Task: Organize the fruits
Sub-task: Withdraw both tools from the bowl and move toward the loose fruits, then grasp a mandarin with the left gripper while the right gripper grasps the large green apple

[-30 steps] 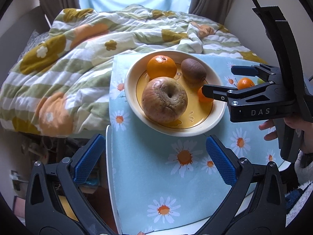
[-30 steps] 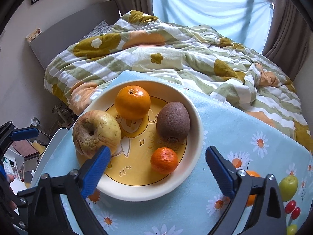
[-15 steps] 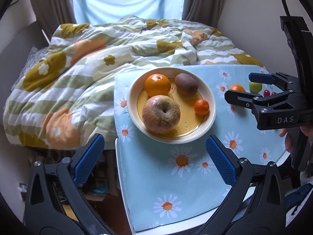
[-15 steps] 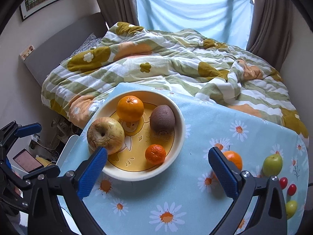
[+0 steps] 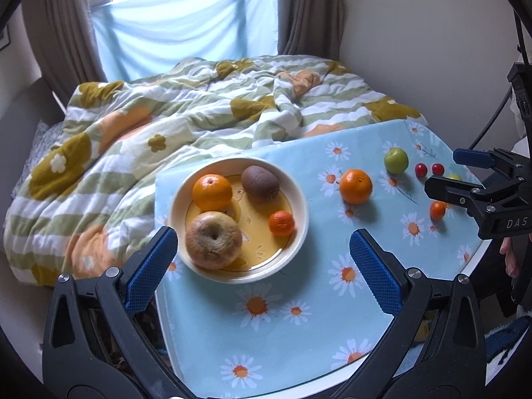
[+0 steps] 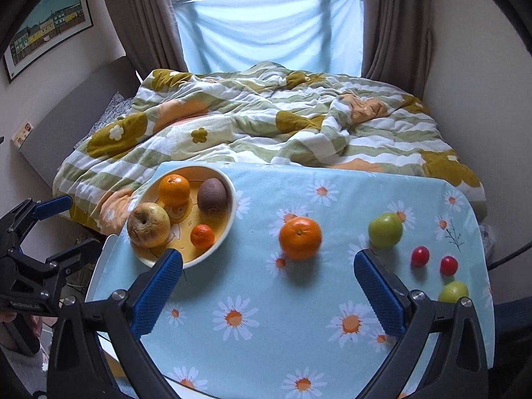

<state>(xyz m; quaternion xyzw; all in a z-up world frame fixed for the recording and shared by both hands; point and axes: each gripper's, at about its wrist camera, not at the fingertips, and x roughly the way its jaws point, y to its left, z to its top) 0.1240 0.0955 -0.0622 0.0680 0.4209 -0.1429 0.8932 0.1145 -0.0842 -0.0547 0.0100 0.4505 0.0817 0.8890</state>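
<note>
Striped green, white and mustard quilt (image 6: 266, 123) covers a bed behind the table (image 6: 299, 299). A pale blue sheet (image 6: 269, 36) hangs over the window between brown curtains (image 6: 395, 23). The table carries a light blue cloth printed with daisies.

A cream bowl (image 6: 229, 212) with a yellow centre sits at the table's far left corner. Inside it lie a wrinkled apple (image 6: 148, 225), an orange (image 6: 174, 190), a brown kiwi (image 6: 212, 195) and a small mandarin (image 6: 202, 236).

Outside the bowl, on the cloth, a loose orange (image 6: 300, 237) rests near the middle, well apart from the bowl. To its right is a green apple (image 6: 385, 230). Further right are two red cherry tomatoes (image 6: 420, 256), side by side but apart. Near the right edge sits a small yellow-green fruit (image 6: 453, 291). The left wrist view also shows a tiny orange fruit (image 5: 437, 209) there, partly hidden behind the right tool.

The left tool (image 5: 262, 271) hovers over the table's near left side, its blue-padded fingers (image 5: 149, 267) spread wide, holding nothing. The right tool (image 6: 266, 294) hovers over the table's near edge, likewise spread wide and empty, with the loose orange ahead between its fingers (image 6: 377, 292).
</note>
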